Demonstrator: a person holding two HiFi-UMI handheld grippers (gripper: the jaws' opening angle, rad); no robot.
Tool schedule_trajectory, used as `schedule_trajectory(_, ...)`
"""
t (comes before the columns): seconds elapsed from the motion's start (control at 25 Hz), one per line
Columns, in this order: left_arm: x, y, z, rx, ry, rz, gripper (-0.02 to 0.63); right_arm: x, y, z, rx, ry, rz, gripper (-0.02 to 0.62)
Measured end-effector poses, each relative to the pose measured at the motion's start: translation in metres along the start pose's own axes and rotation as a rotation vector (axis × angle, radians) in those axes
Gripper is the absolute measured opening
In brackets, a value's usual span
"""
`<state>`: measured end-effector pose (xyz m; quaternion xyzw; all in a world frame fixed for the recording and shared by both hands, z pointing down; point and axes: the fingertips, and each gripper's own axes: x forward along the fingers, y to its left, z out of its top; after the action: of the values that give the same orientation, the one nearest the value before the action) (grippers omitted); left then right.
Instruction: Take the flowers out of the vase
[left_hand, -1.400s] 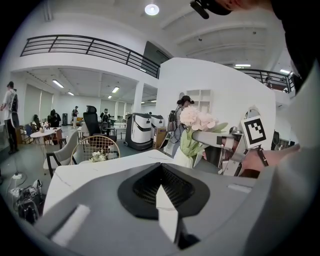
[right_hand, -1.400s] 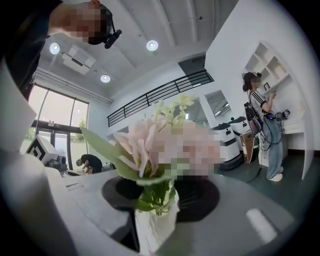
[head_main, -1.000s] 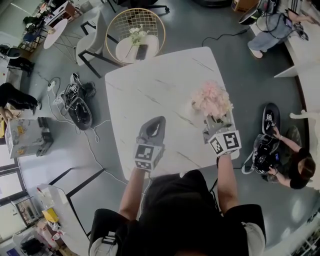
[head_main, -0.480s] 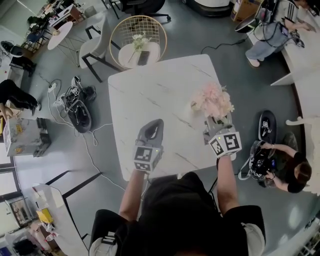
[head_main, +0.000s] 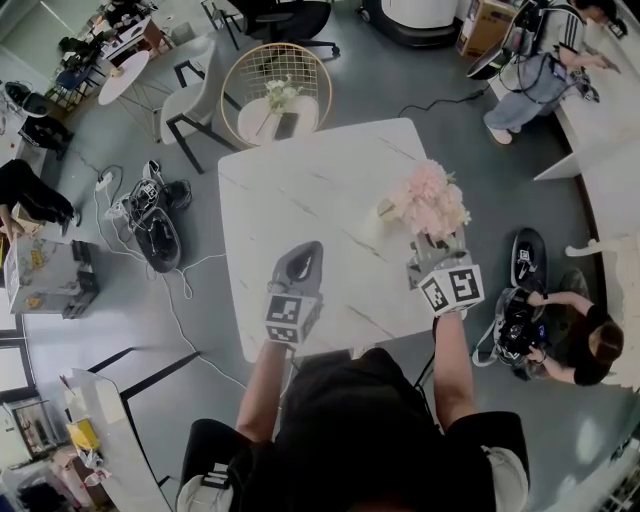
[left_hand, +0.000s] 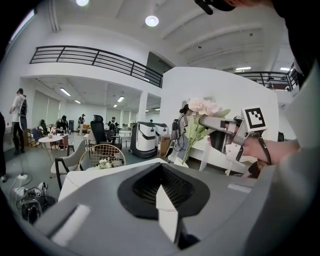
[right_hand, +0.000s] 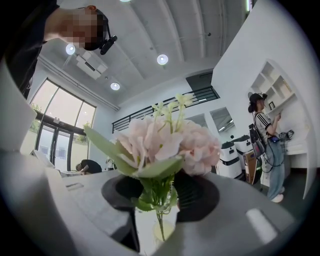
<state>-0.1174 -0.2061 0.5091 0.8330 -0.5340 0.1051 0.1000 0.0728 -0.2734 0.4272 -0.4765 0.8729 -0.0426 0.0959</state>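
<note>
Right gripper (right_hand: 161, 200): jaws pinching flowers (right_hand: 167, 145) by the stems, blooms just above the jaws, over the counter (head_main: 300, 190). Left gripper (left_hand: 162, 190): jaws pressed together, nothing between; flowers to their right.

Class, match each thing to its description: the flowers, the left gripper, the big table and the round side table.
1 flowers
2 left gripper
3 big table
4 round side table

A white with grey veins
B gold wire frame
C pink, held by the right gripper
D empty

Pairs: 1-C, 2-D, 3-A, 4-B
</note>
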Motion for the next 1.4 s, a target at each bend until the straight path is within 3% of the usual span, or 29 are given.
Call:
schedule_trajectory(0.84, -0.027, -0.027, 0.023, 0.044, -0.048, -0.022, 0.008, -0.037, 0.009, 0.058, -0.04, -0.099, -0.021, 0.179)
schedule_trajectory(1.4, -0.047, -0.076, 0.018, 0.065, -0.065, -0.039, 0.008, -0.104, 0.01, 0.043, -0.059, -0.046, -0.03, 0.178)
